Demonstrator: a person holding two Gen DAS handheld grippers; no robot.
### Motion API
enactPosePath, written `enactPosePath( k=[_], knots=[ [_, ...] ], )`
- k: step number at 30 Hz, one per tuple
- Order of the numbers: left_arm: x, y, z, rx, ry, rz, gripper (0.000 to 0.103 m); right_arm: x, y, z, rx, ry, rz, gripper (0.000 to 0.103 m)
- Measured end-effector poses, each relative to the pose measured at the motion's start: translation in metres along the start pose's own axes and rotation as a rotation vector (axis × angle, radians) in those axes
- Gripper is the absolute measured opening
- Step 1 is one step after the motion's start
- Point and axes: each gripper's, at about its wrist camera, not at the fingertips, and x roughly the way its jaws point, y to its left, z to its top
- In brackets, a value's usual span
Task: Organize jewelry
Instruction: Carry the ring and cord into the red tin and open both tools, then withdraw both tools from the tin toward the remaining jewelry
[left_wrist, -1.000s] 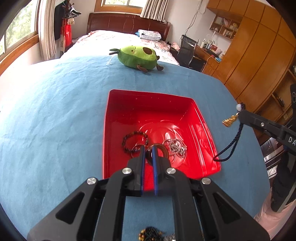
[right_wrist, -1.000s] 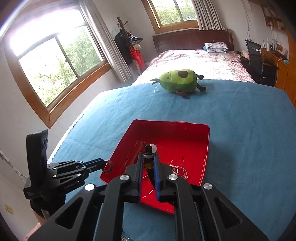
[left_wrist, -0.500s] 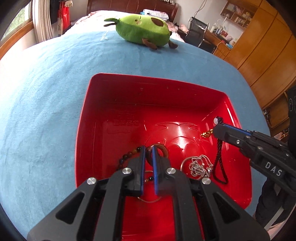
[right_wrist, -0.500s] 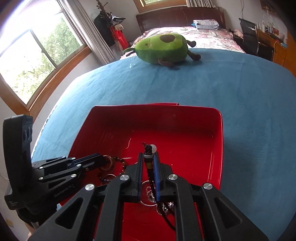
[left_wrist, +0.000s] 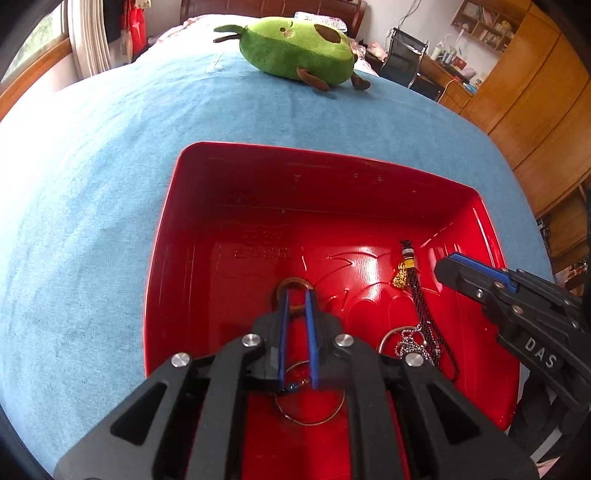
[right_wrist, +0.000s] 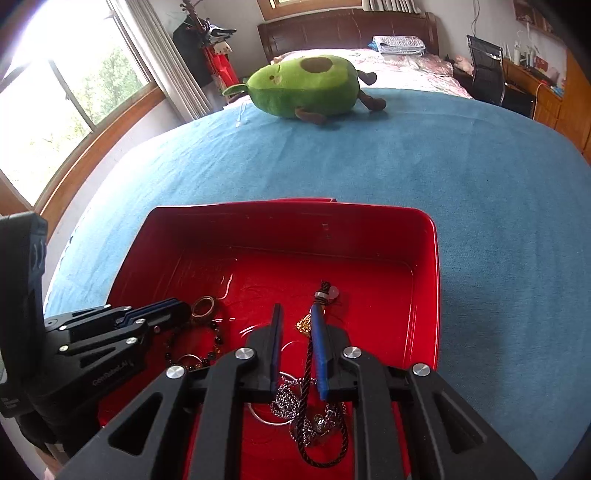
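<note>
A red tray (left_wrist: 332, 153) (right_wrist: 295, 206) sits on the blue cloth, and both grippers reach down into it. My left gripper (left_wrist: 297, 293) (right_wrist: 177, 308) is opening, its pads slightly apart. A brown ring (left_wrist: 293, 285) (right_wrist: 203, 308) lies on the tray floor right at its tips. My right gripper (right_wrist: 295, 312) (left_wrist: 448, 264) is opening too. A black cord pendant with a gold tassel (right_wrist: 304, 325) (left_wrist: 400, 275) lies loose between its fingers, resting along the right pad. A silver chain (right_wrist: 291, 398) (left_wrist: 413, 343) and a dark bead bracelet (right_wrist: 192, 347) also lie in the tray.
A green avocado plush (left_wrist: 295, 48) (right_wrist: 306, 86) lies on the cloth beyond the tray. A thin wire hoop (left_wrist: 310, 419) rests on the tray floor under my left gripper. A window is at the left, a bed behind, and wooden cupboards at the right.
Both grippers came down into the tray, then held still. Their jaws have parted a little. The ring and the pendant now rest on the tray floor instead of being pinched.
</note>
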Motion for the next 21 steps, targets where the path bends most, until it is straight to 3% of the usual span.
enactPosePath(
  k=[1,3,6,8,11,14,21],
  knots=[
    [-0.001,0.001,-0.001,-0.002,-0.003,0.002,0.01,-0.002,0.0,-0.002,0.002,-0.001,-0.003,0.018],
    [-0.004,0.001,-0.001,-0.008,-0.012,0.005,0.024,-0.004,0.002,-0.004,-0.001,-0.006,-0.012,0.029],
    [-0.014,-0.004,-0.006,0.008,-0.038,-0.008,0.035,-0.01,0.002,-0.006,-0.003,-0.016,-0.011,0.032],
    [-0.023,-0.006,-0.009,0.012,-0.066,-0.004,0.049,-0.018,0.002,-0.009,0.0,-0.03,-0.005,0.036],
    [-0.039,-0.008,-0.017,0.012,-0.097,-0.015,0.052,-0.035,0.003,-0.016,-0.011,-0.069,-0.015,0.051],
    [-0.058,-0.011,-0.027,0.018,-0.143,-0.018,0.064,-0.055,0.003,-0.025,-0.009,-0.101,-0.004,0.055],
    [-0.113,-0.021,-0.063,0.031,-0.267,0.017,0.076,-0.107,0.005,-0.058,-0.021,-0.178,-0.017,0.061]
  ],
)
